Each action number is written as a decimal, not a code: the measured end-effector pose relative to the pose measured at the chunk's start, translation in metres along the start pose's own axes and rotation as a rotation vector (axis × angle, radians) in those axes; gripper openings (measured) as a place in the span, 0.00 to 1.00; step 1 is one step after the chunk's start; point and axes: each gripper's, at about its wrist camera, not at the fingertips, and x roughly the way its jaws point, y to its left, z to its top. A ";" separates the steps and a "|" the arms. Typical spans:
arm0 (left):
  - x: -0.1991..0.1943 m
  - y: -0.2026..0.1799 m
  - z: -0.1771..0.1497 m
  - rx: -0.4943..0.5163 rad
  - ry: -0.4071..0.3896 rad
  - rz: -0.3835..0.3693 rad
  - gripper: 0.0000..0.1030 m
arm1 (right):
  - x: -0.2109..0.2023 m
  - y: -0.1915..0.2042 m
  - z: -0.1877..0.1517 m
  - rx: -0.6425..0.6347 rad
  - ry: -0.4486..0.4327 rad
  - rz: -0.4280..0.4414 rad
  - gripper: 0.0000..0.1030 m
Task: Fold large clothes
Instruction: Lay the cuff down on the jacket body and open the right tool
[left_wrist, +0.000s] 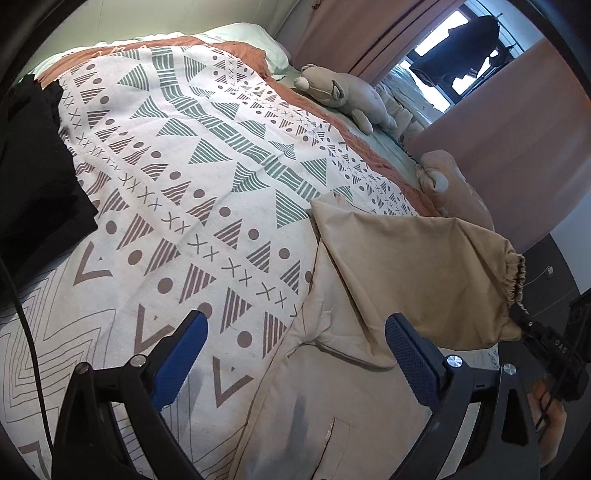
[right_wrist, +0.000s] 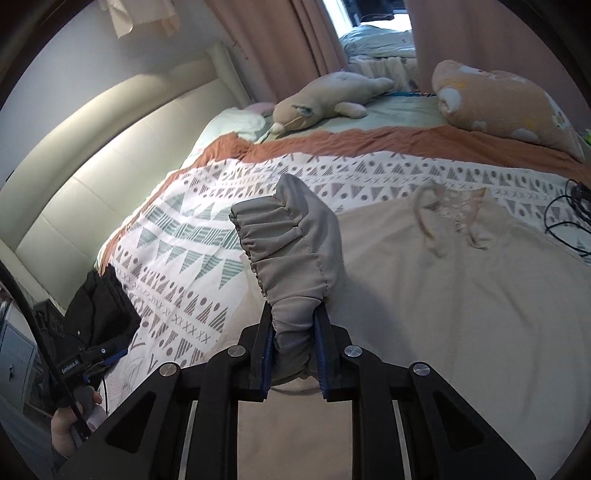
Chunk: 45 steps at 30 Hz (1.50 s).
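Beige garment lies spread on the patterned bedspread, lower right in both views; soft, light, floppy stuff, best pinched at cuffs or hem corners. Right gripper is clamped on the gathered sleeve cuff, sleeve lifted mid-frame. Left gripper hangs wide open above the body fabric, holding nothing; no containers visible.

A beige garment lay spread flat on the bed's patterned cover, its neckline (lace-trimmed) toward the far side. One sleeve was lifted off the cover and stretched taut, its gathered elastic cuff bunched and raised above the body.
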 end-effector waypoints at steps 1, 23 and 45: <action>0.002 -0.003 -0.001 0.013 0.005 0.003 0.96 | -0.011 -0.007 -0.002 0.015 -0.015 -0.009 0.14; 0.061 -0.040 -0.037 0.233 0.163 0.188 0.96 | -0.070 -0.163 -0.177 0.563 -0.026 -0.149 0.94; 0.109 -0.019 -0.037 0.308 0.182 0.441 0.68 | -0.034 -0.169 -0.150 0.530 0.094 -0.252 0.30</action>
